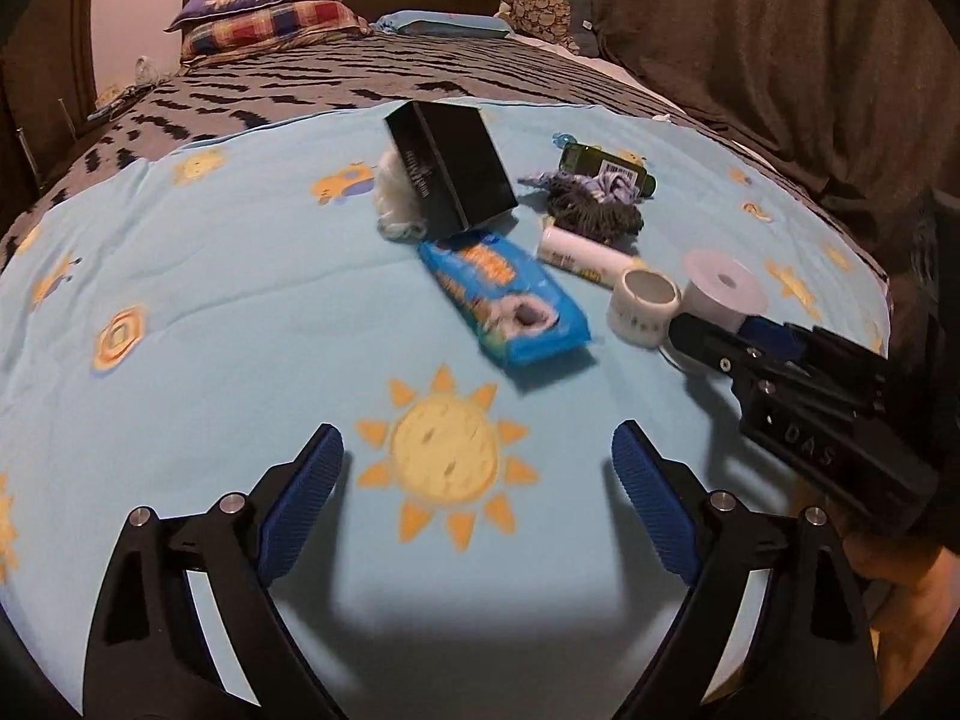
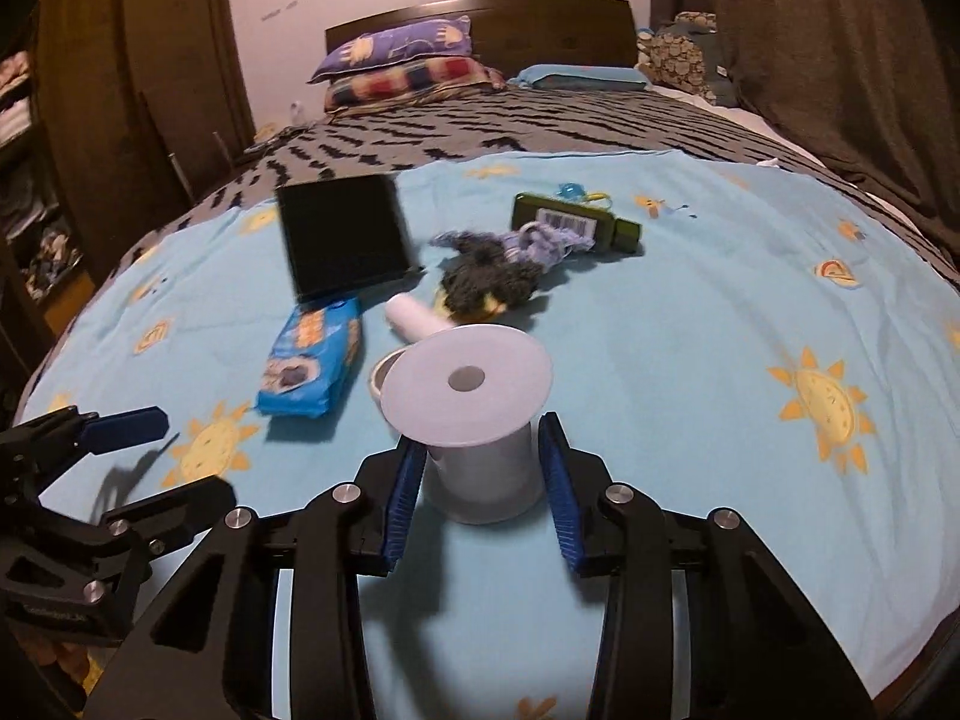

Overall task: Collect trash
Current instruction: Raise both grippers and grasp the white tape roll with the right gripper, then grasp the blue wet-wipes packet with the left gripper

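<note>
Now right tool (image 2: 480,468) around spool (image 2: 474,414)

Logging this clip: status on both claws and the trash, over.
Left claw open, empty, over the sheet. Right claw straddling the white spool, contact unclear. Paper cup touching behind the spool; blue snack wrapper untouched.

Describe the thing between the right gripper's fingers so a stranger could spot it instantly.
On the light blue sun-print sheet covering the bed, look at the near end of the clutter. There a white plastic spool with a wide flat flange stands between the right gripper fingers. Unlike the open white cup beside it, its flat top has one small grey centre hole.
</note>
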Demonstrator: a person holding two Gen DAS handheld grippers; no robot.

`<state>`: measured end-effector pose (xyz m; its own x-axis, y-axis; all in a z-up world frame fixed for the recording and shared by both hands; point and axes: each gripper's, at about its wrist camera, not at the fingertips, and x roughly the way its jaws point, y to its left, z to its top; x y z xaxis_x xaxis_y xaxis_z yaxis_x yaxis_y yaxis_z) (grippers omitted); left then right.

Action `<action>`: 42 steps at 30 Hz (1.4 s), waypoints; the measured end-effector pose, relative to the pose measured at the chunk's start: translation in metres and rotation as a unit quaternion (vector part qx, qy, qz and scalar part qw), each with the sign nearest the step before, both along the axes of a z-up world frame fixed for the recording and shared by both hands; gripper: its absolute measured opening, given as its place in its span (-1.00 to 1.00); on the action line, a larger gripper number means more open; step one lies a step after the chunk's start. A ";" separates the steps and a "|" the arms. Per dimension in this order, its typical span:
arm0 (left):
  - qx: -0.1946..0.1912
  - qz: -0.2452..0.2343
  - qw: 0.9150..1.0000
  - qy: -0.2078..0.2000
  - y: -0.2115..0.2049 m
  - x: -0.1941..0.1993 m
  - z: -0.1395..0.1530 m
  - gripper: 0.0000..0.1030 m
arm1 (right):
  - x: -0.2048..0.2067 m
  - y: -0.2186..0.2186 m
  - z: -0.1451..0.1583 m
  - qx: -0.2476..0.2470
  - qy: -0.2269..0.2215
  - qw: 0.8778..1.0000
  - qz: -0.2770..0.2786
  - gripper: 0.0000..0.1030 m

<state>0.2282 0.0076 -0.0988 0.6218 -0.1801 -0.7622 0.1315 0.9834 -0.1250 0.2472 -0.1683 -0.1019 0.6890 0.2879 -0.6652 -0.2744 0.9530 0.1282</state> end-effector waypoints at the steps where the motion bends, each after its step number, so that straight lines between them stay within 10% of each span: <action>1: -0.002 0.000 1.000 0.002 -0.003 0.006 -0.001 0.63 | 0.001 -0.003 0.001 0.001 -0.003 1.000 -0.005 -0.23; 10: 0.004 0.016 1.000 0.007 -0.020 0.056 -0.002 0.57 | 0.004 -0.029 0.003 0.005 -0.018 0.999 -0.030 -0.29; 19: 0.011 0.031 0.999 0.024 -0.017 0.076 -0.006 0.01 | -0.013 -0.034 0.011 0.007 -0.037 0.999 -0.026 -0.29; 42: -0.003 -0.055 0.998 -0.022 -0.026 -0.125 0.013 -0.16 | -0.143 -0.043 0.021 0.026 -0.028 0.999 -0.018 -0.29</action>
<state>0.1037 -0.0180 -0.0856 0.6308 -0.2538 -0.7333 0.2437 0.9620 -0.1234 0.1038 -0.2116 -0.0807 0.7354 0.2950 -0.6101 -0.2482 0.9550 0.1625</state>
